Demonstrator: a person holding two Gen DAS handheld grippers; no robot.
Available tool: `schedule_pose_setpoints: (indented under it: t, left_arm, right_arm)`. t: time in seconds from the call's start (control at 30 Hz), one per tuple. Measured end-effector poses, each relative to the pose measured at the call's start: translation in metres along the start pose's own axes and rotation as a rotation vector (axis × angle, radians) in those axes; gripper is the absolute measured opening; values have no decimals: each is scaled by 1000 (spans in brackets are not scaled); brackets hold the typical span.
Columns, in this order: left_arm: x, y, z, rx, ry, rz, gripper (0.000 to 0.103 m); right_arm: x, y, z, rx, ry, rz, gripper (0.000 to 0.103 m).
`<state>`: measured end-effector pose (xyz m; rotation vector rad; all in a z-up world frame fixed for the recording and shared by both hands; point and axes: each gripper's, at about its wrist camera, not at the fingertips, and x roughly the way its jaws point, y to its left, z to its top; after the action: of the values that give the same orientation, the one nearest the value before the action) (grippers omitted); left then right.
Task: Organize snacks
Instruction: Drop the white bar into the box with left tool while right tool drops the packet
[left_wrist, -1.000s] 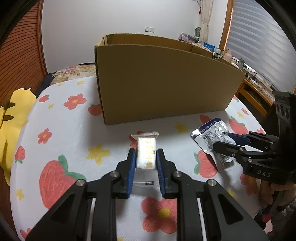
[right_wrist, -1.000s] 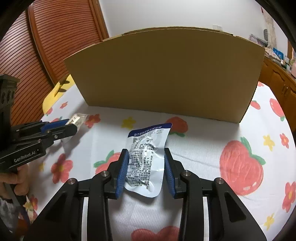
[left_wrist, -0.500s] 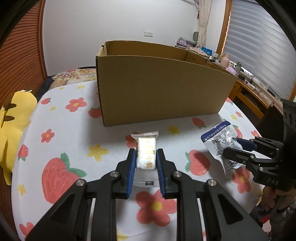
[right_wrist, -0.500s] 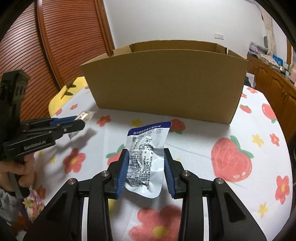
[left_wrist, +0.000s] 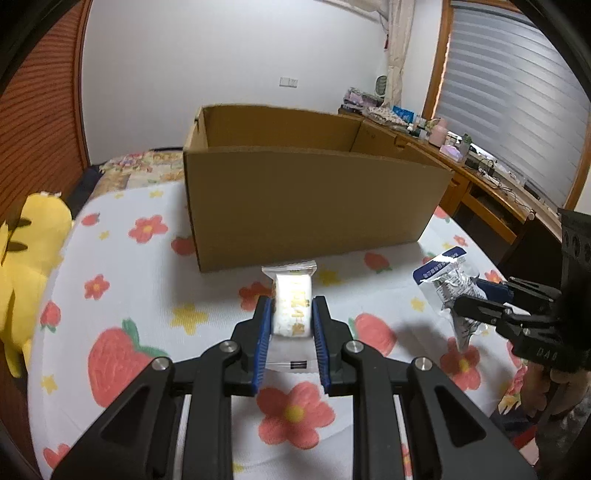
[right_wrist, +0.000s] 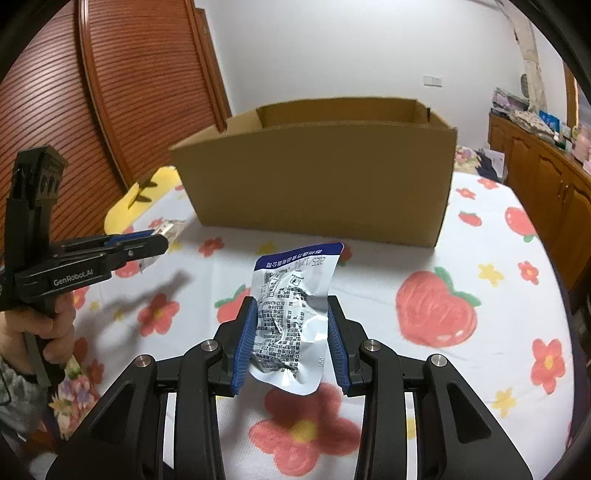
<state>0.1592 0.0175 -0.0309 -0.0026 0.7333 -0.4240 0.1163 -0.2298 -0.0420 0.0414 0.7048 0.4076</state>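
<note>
Left tool (left_wrist: 291, 314) is gripping a small white snack pack (left_wrist: 291, 304) between its blue pads, and the pack is pointing forward, lifted above the counter (left_wrist: 122, 295). Right tool (right_wrist: 291, 339) is closing on a silver snack pouch (right_wrist: 293, 317) with a blue top band, and the crinkled pouch is standing up between the two fingers, also off the surface. An open cardboard box (left_wrist: 310, 206) is sitting on the counter in front of both tools, and its near wall is facing them; the inside of the box is only partly showing. Both snacks are staying outside the box, near its front wall. In the left wrist view the right tool is appearing at the right edge with the pouch. A cloth with strawberries and flowers is covering the counter. A yellow plush toy (left_wrist: 26, 266) is lying at the left edge of the counter.
</note>
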Motion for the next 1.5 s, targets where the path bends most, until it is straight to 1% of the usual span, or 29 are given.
schedule_pose_setpoints:
  t: [0.2, 0.33, 0.5, 0.63, 0.73, 0.9, 1.0, 1.2, 1.27, 1.33, 1.5]
  left_arm:
    - [-12, -3, 31, 28, -29, -26, 20]
    - [-20, -2, 57, 43, -61, -14, 20]
    - [-24, 2, 83, 38, -88, -10, 20]
    - [-20, 4, 99, 59, -107, 20, 20]
    - [-9, 11, 107, 67, -104, 68, 20]
    - [11, 25, 116, 40, -78, 84, 20]
    - [22, 30, 120, 22, -59, 82, 20]
    - [45, 35, 128, 3, -15, 70, 20]
    - [52, 39, 129, -35, 9, 35, 20]
    - [55, 40, 129, -55, 13, 22, 20]
    - [60, 34, 124, -42, 28, 38, 20]
  right_arm:
    - [-27, -4, 25, -11, -74, -17, 36]
    - [-46, -2, 52, -46, -129, -41, 36]
    - [-62, 5, 87, -93, -187, -72, 36]
    - [-64, 12, 105, -120, -212, -67, 36]
    - [-55, 15, 117, -137, -206, -65, 36]
    - [-34, 17, 134, -144, -189, -58, 36]
    - [-22, 17, 138, -155, -172, -70, 36]
    - [8, 16, 150, -190, -151, -121, 36]
    - [22, 12, 156, -187, -131, -134, 36]
    - [34, 10, 158, -187, -108, -137, 36]
    - [57, 5, 155, -187, -70, -162, 36]
